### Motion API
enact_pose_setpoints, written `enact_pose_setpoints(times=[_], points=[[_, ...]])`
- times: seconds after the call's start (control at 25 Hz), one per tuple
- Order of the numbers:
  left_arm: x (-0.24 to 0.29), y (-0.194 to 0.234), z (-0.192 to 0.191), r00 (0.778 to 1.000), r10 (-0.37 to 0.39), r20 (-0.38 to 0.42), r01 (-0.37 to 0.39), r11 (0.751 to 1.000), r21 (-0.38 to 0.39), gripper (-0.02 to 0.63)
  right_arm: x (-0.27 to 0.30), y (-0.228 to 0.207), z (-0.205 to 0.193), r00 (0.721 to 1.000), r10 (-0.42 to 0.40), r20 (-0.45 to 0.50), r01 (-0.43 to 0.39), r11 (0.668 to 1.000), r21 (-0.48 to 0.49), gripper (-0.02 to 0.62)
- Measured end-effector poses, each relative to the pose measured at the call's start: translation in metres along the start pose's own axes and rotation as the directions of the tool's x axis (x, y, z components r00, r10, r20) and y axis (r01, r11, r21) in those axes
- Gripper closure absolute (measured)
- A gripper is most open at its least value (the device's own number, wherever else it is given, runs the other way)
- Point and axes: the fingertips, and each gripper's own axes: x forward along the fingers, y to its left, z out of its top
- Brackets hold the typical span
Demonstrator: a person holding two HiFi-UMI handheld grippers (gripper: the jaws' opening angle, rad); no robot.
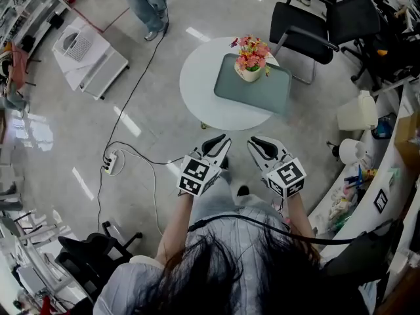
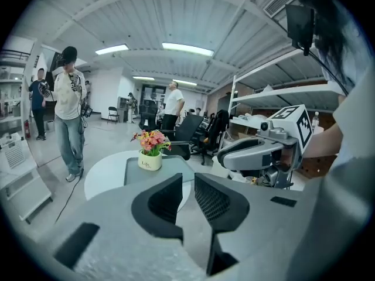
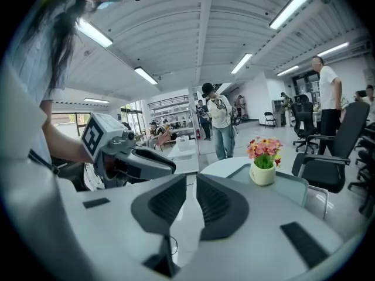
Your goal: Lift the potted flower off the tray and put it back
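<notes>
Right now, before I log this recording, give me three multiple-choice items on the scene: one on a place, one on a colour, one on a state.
1. Where does the potted flower stand?
A. on the floor
B. on the tray on the round table
C. on a black chair

2. What colour is its pot?
A. cream-white
B. black
C. red

3. What do the tongs of the left gripper and the right gripper hold?
A. the pot
B. the tray
C. nothing

Answers:
1 B: the head view shows it upright on the tray, which lies on the round table.
2 A: the pot is cream-white in all three views.
3 C: both grippers are short of the table, and only a narrow empty gap shows between each pair of tongs.
</notes>
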Motion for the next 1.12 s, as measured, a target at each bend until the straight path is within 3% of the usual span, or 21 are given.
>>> enact_pose_setpoints(times=[0.2,0.56,1.12], points=[[-0.012,-0.041,-0.009,0.999,0.038,0.031,-0.036,0.998,-0.060,0.534,-0.032,0.018,-0.010,0.999,0.036,0.021,-0.036,0.999,-0.022,0.525],[-0.036,-0.104,-0.024,0.994,0.097,0.045,-0.095,0.994,-0.054,0.538,-0.085,0.054,-0.026,0.995,0.086,0.049,-0.082,0.994,-0.065,0.534],[-0.072,-0.138,-0.042,0.983,0.170,0.070,-0.165,0.983,-0.076,0.538,-0.117,0.094,-0.039,0.987,0.150,0.059,-0.141,0.981,-0.133,0.554]])
